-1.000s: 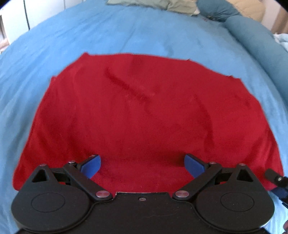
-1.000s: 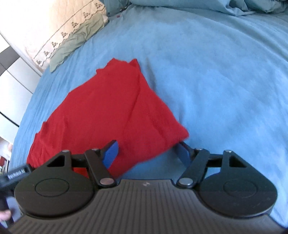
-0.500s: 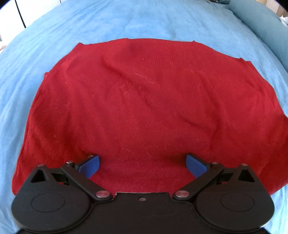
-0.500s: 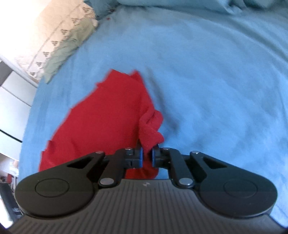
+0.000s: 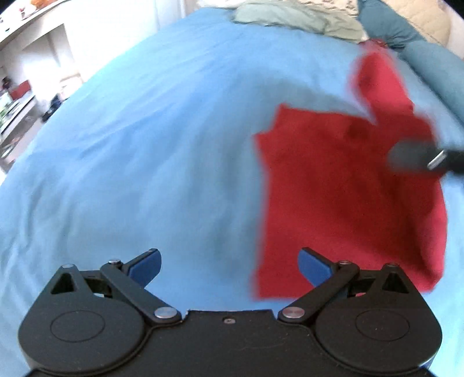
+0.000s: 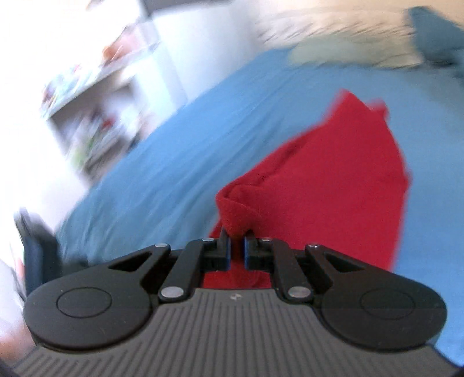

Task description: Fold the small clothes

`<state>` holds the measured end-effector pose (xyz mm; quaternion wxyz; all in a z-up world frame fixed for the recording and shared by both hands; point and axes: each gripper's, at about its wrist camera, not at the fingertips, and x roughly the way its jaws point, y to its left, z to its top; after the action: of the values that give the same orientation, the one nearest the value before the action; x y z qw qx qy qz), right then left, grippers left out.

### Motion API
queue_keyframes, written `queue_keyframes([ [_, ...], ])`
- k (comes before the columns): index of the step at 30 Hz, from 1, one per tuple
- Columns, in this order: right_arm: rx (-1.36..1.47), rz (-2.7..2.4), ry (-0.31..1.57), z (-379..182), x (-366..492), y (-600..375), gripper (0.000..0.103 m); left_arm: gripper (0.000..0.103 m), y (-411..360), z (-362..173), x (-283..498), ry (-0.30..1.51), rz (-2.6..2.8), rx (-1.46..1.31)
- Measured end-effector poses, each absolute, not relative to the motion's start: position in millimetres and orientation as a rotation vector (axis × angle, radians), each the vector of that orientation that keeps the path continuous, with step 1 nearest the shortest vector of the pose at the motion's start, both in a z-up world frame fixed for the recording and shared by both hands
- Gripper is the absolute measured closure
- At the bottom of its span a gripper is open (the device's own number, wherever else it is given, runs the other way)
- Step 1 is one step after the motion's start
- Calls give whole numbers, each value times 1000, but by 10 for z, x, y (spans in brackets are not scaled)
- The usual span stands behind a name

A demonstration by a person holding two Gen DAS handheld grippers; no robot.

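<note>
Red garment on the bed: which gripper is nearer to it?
Right. The right gripper is shut on a bunched edge of the red garment; the left gripper is open over the blue bedsheet, beside it.

Domestic bedroom: a bed spread with a light blue sheet [image 5: 150, 139], with a pale green pillow [image 5: 293, 17], a teal bolster [image 5: 429, 66] and a cream quilted pillow with small printed motifs [image 5: 426, 17] at its head. White shelving [image 5: 26, 95] stocked with small household items, blurred, stands against a white wall beside the bed
</note>
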<state>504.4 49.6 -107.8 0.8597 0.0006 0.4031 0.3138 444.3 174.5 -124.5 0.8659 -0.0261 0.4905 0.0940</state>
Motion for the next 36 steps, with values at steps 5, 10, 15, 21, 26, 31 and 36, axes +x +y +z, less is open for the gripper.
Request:
queue_keyframes([
  [5, -64, 647, 939, -1682, 4985, 982, 80, 1, 2034, -1468, 4144, 1075, 198, -83],
  [10, -112, 654, 938, -1671, 5003, 1020, 65, 1, 2024, -1500, 4047, 1062, 149, -92],
  [15, -44, 616, 795, -1254, 4751, 596, 19, 1, 1923, -1359, 4037, 1027, 97, -106],
  [21, -82, 367, 764, -1235, 4331, -180, 13, 1, 1776, -1185, 4156, 977, 37, -140],
  [26, -158, 246, 846, -1666, 4055, -409, 13, 1, 1643, -1209, 4348, 965, 34, -185],
  [31, -102, 156, 856, -1919, 4045, -465, 16, 1, 1600, -1271, 4505, 971, 58, -225],
  [36, -68, 138, 849, -1981, 4150, -364, 22, 9, 1638, -1236, 4511, 969, 53, -246],
])
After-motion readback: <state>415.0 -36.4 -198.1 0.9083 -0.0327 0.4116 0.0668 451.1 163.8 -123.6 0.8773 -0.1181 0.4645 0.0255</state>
